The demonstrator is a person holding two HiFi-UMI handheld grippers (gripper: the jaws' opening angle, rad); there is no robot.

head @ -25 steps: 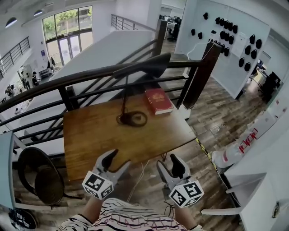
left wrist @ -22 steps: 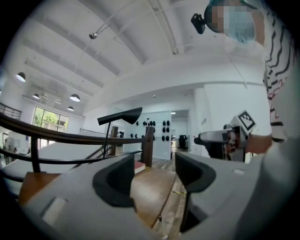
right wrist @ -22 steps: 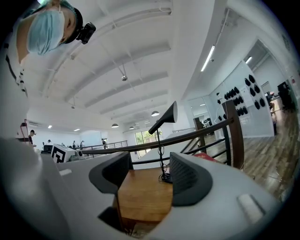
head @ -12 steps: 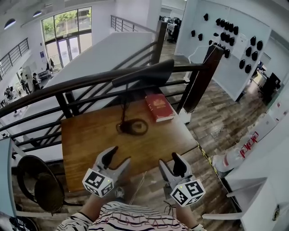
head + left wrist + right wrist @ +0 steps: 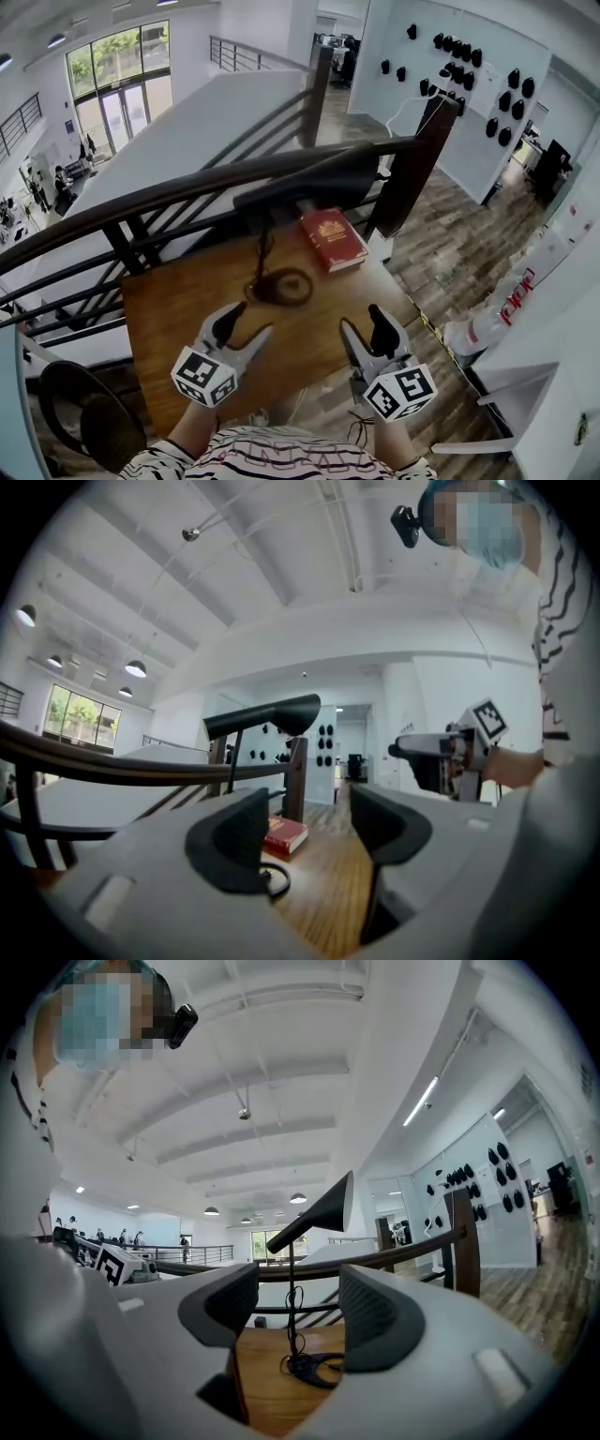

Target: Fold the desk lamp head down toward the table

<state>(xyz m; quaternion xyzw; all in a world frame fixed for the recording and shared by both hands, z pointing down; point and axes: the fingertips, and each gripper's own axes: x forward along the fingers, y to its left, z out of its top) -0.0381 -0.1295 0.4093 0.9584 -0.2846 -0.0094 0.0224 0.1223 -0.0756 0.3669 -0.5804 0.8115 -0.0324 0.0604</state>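
A black desk lamp stands on the wooden table (image 5: 178, 309): round base (image 5: 281, 285), thin stem, and a long head (image 5: 309, 185) lying roughly level high above the base. In the left gripper view the lamp head (image 5: 267, 714) shows above the jaws; in the right gripper view the lamp head (image 5: 319, 1211) rises over the base (image 5: 314, 1368). My left gripper (image 5: 242, 325) is open and empty over the table's near edge, left of the base. My right gripper (image 5: 370, 328) is open and empty at the table's near right corner. Both are well short of the lamp.
A red book (image 5: 332, 238) lies at the table's far right, beside the lamp. A dark railing (image 5: 187, 192) with a thick post (image 5: 410, 169) runs behind the table, over a drop to a lower floor. A black chair (image 5: 80, 412) stands at the near left.
Both grippers have moved forward from off the table's near edge to over it, closer to the lamp. Their jaws look as wide as before.
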